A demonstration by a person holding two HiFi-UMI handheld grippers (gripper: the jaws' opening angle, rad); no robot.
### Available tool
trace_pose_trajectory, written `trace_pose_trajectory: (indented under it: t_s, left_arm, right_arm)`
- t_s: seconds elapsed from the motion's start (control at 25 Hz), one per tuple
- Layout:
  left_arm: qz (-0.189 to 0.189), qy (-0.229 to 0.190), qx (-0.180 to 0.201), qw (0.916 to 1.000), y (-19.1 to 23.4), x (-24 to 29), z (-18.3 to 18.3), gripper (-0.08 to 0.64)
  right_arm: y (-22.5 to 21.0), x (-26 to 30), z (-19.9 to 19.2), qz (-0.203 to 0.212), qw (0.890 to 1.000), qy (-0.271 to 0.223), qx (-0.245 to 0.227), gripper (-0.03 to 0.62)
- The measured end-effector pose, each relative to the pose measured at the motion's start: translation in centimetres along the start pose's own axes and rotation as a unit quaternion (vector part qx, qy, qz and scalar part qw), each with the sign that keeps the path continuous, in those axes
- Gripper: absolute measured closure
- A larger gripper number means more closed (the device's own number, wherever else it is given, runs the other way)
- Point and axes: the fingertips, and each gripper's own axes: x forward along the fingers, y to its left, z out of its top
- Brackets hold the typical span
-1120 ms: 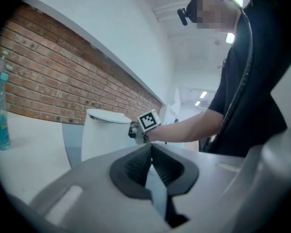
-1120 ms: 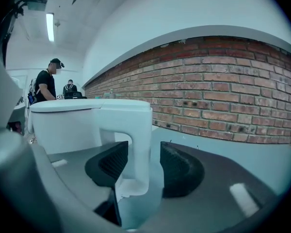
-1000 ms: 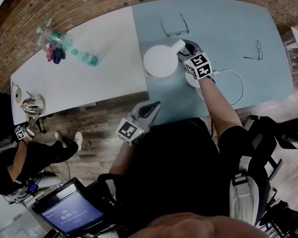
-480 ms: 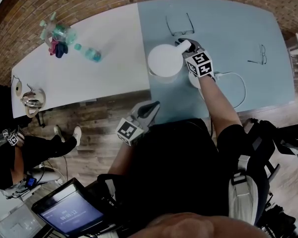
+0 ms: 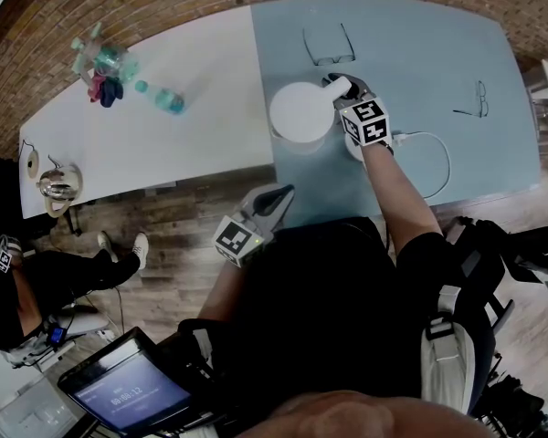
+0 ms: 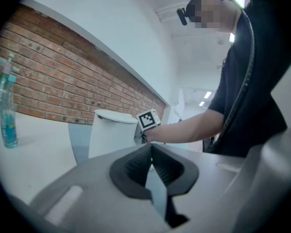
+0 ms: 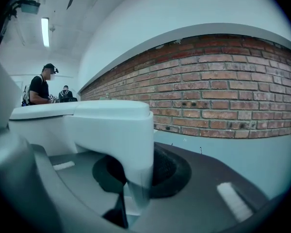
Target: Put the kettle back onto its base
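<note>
The head view was lit evenly and softly, without hard shadows on the table point(image 5: 420, 53). Strong barrel distortion was seen there, and the brick wall point(image 5: 164, 7) was bent into an arc. Both gripper views were ringed by black vignetted corners. In the left gripper view the left gripper point(image 6: 151, 148) was rendered soft and the white wall point(image 6: 111, 33) washed out. A cool teal cast was laid over the right gripper view, where a ceiling strip light point(image 7: 44, 31) glared and the kettle point(image 7: 102, 125), close to the lens, was blurred.
</note>
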Motion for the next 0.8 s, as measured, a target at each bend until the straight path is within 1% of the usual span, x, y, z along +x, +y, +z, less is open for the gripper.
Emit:
trace_pose_trajectory:
  t_s: [0.32,0.6,0.8]
  left_arm:
    - [-0.007,-0.001,0.004,1.0,-0.2,0.5,-0.1,0.558]
    - [-0.01,-0.005,0.012,0.9999,-0.3,0.6,0.3,0.558]
    - [-0.001,-0.007,0.015,0.9999,0.0,0.2,0.3,0.558]
  right_arm:
    - [0.0,-1.6,-0.6,-0.038,0.999,-0.009,0.026,0.524]
    - [-0.5,-2.7,-0.7,-0.075,0.995,-0.021,0.059,0.518]
    - [-0.1,-3.3,-0.5,-0.077,0.995,-0.024,0.062,0.515]
